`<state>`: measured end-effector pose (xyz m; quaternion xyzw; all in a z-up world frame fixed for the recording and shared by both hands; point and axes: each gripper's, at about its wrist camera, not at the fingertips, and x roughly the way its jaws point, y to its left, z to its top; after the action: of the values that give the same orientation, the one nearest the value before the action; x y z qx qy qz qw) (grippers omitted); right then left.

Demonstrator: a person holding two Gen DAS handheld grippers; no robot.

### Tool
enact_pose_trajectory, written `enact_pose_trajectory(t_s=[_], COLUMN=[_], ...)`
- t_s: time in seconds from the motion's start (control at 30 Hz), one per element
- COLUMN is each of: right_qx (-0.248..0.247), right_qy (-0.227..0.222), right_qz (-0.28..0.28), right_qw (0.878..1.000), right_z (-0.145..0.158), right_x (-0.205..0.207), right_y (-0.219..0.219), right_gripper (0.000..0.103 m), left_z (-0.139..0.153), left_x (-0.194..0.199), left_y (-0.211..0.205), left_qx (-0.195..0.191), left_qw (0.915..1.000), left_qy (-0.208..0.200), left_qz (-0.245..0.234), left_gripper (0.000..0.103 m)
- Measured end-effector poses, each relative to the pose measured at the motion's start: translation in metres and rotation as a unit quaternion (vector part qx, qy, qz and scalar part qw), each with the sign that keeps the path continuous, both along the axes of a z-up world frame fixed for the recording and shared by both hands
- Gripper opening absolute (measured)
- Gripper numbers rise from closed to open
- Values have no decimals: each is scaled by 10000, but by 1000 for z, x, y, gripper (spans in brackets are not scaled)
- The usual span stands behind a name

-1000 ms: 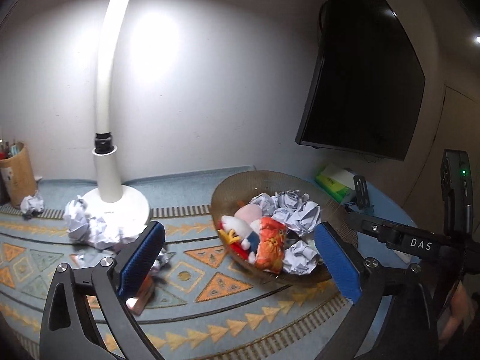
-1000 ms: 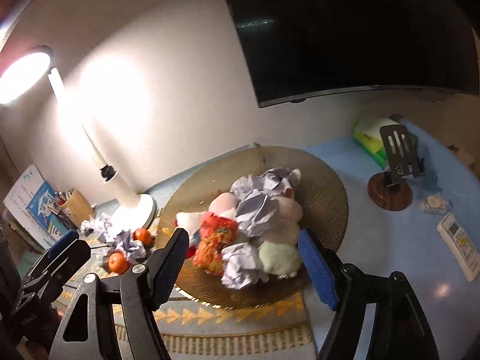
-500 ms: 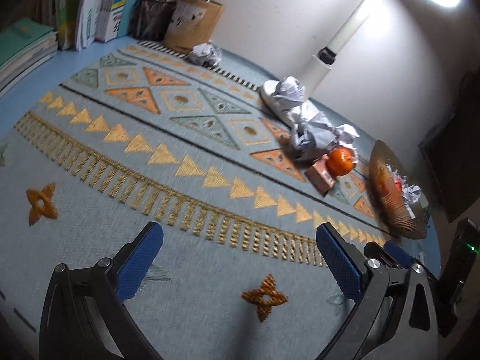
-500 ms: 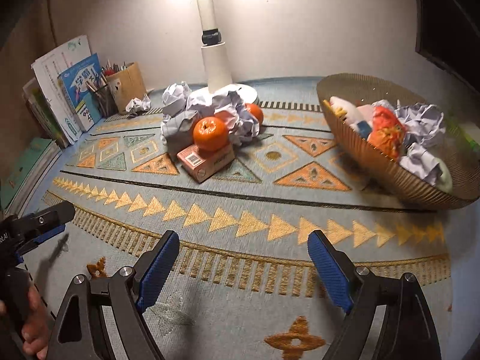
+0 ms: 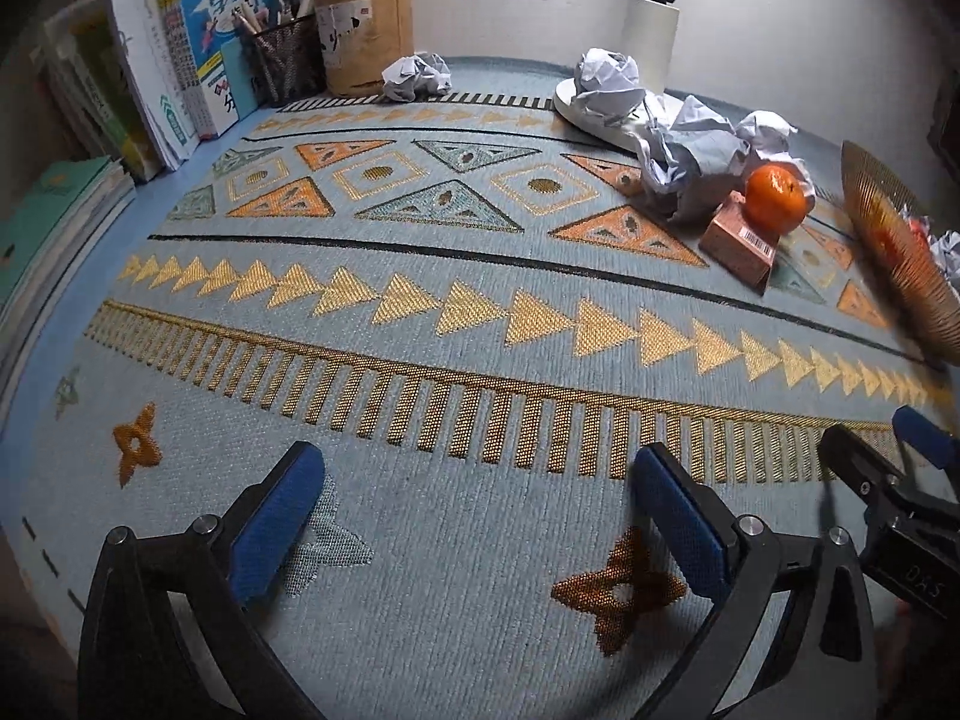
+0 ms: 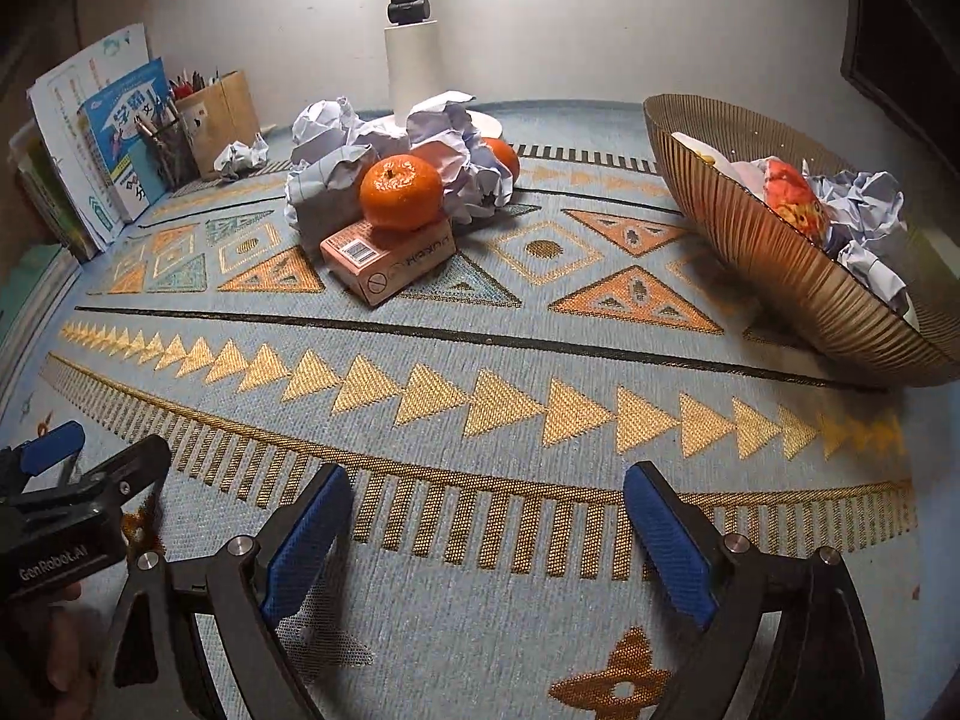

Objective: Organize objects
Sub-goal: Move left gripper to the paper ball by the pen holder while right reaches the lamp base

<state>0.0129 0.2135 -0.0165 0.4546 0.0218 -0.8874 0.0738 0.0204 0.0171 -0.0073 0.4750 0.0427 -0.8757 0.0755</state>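
An orange point(image 6: 401, 192) rests on a small pink box point(image 6: 390, 258) in the middle of the patterned mat point(image 6: 480, 360); the same orange point(image 5: 775, 198) and pink box point(image 5: 741, 243) show at the right of the left wrist view. Crumpled paper balls point(image 6: 372, 162) lie piled behind them, with a second orange point(image 6: 503, 157) among them. A ribbed golden bowl point(image 6: 780, 258) at the right holds paper balls and soft toys. My left gripper point(image 5: 474, 498) is open and empty low over the mat. My right gripper point(image 6: 489, 510) has its jaws opening wider, with nothing between them.
A white lamp base point(image 5: 600, 114) stands behind the paper pile. Books point(image 5: 198, 60) and pen holders point(image 5: 360, 30) line the back left, with a lone paper ball point(image 5: 417, 77) beside them. A dark screen point(image 6: 900, 30) hangs at the right. The near mat is bare.
Both grippers swung away from the bowl and dropped down toward the near part of the mat, tilting downward. The right jaws spread wider.
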Motion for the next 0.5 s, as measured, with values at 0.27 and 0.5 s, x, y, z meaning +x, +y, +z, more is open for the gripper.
enact_pose_trajectory(t_s=[0.27, 0.5], right_qx=[-88, -21], right_qy=[3, 11], right_qz=[-164, -156], right_qw=[9998, 9999], right_z=[1, 0], right_x=[0, 2], right_y=[5, 3], right_gripper=[96, 96], left_z=[-1, -2], left_x=[0, 2], left_y=[-2, 0], left_qx=[8, -18], left_qw=[9999, 9999], left_qy=[90, 110], left_qz=[60, 78], left_gripper=[103, 103])
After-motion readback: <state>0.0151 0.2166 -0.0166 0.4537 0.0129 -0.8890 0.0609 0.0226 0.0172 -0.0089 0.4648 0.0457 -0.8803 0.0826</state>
